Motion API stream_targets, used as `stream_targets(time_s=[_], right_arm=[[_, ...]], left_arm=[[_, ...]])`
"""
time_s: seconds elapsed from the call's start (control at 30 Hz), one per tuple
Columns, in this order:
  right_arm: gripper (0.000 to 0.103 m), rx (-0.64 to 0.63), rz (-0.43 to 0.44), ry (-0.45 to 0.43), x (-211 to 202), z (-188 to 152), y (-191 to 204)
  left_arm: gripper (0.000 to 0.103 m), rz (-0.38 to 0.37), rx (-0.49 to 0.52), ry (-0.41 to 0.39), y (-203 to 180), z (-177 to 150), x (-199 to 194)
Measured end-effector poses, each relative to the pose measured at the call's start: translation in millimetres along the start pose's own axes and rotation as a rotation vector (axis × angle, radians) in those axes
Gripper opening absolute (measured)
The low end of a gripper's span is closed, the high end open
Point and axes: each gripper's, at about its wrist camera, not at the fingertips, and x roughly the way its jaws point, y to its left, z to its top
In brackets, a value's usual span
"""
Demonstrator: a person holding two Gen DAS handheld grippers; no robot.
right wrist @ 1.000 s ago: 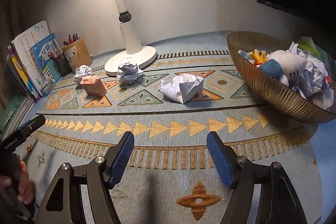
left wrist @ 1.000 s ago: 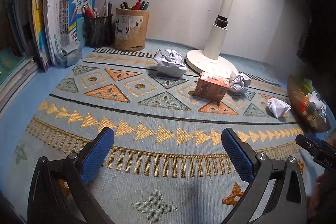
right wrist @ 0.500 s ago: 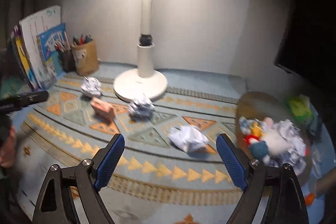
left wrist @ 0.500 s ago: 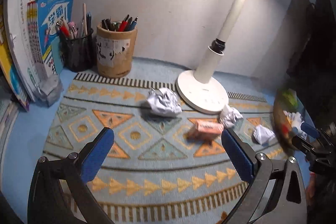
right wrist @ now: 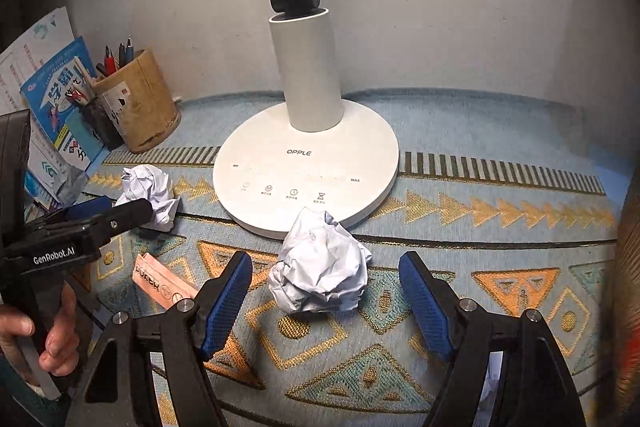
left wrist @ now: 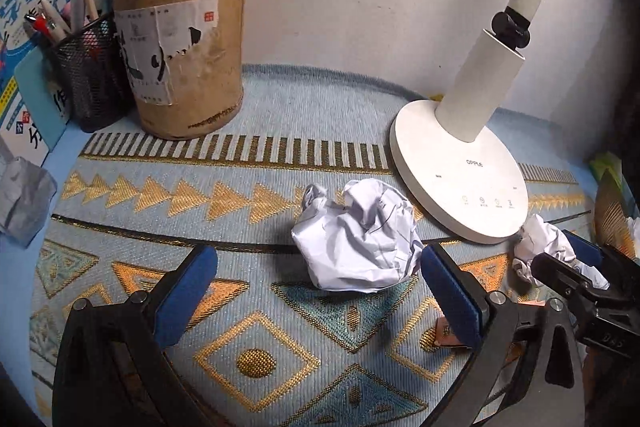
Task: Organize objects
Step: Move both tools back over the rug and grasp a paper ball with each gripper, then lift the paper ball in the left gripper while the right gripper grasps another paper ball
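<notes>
The paper ball (right wrist: 320,261) I am after with the right gripper (right wrist: 324,299) sits just ahead of its fingertips, centred on the gap, touching neither blue pad and nudged against the front edge of the lamp base (right wrist: 306,167). A second ago that gripper was well back, with a different wad ahead of it and the bowl off its right jaw; now it has closed in on the lamp. Its jaws have just been closing a little but stand spread, nothing between them yet.

The left gripper (left wrist: 316,295) has come forward likewise: its own crumpled ball (left wrist: 358,237) lies just beyond the jaws, close to the right-hand pad, jaws wide apart and empty. Both hands look lined up for a pick each, by my reckoning (two wads bound for the bowl, I assume).

Beyond the left jaw stand the cardboard pen holder (left wrist: 180,55) and the mesh pen cup (left wrist: 86,75).

The bowl is only a blurred sliver at each frame's right edge, and the orange box (right wrist: 160,283) is half hidden behind the right gripper's left jaw.
</notes>
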Motion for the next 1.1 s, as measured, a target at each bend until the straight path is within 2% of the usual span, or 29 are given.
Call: stream_targets(time_s=[0.07,0.1,0.17,0.2,0.23,0.27,0.37,0.43,0.53,0.67,0.8,0.9,1.1], right_arm=[[0.073,0.013,0.016,0.002,3,-2,-2],[0.067,0.011,0.024,0.002,5,-2,-3],[0.051,-0.002,0.033,0.001,7,-4,-2],[0.046,-0.007,0.036,-0.001,7,-5,-1],[0.046,-0.015,0.029,-0.009,7,-6,0],[0.045,-0.023,0.024,-0.017,5,-6,1],[0.044,-0.028,0.039,-0.053,-4,-6,2],[0.044,-0.021,0.045,-0.072,-13,-5,0],[0.044,-0.016,0.069,-0.106,-40,-5,1],[0.044,-0.036,0.108,-0.156,-97,-17,9],[0.045,-0.027,0.127,-0.177,-154,-55,5],[0.045,0.019,0.128,-0.142,-178,-94,-10],[0.046,0.073,0.104,-0.079,-186,-160,-36]], left_arm=[[0.100,-0.003,-0.007,-0.002,0,-1,2],[0.096,-0.002,-0.006,-0.009,-1,-1,2],[0.083,-0.029,0.004,-0.018,-3,0,1],[0.069,-0.058,0.010,-0.018,-5,0,0],[0.056,-0.089,0.013,-0.015,-7,0,0],[0.052,-0.110,0.016,-0.011,-9,1,0],[0.050,-0.071,0.071,-0.039,-21,-1,-4],[0.049,-0.104,0.075,-0.040,-23,-2,-9],[0.049,-0.166,0.058,-0.103,-26,-6,-42],[0.049,-0.196,0.065,-0.176,-34,-17,-98],[0.049,-0.226,0.068,-0.219,-51,-55,-150],[0.049,-0.224,0.080,-0.211,-68,-92,-169],[0.049,-0.193,0.126,-0.156,-93,-160,-159]])
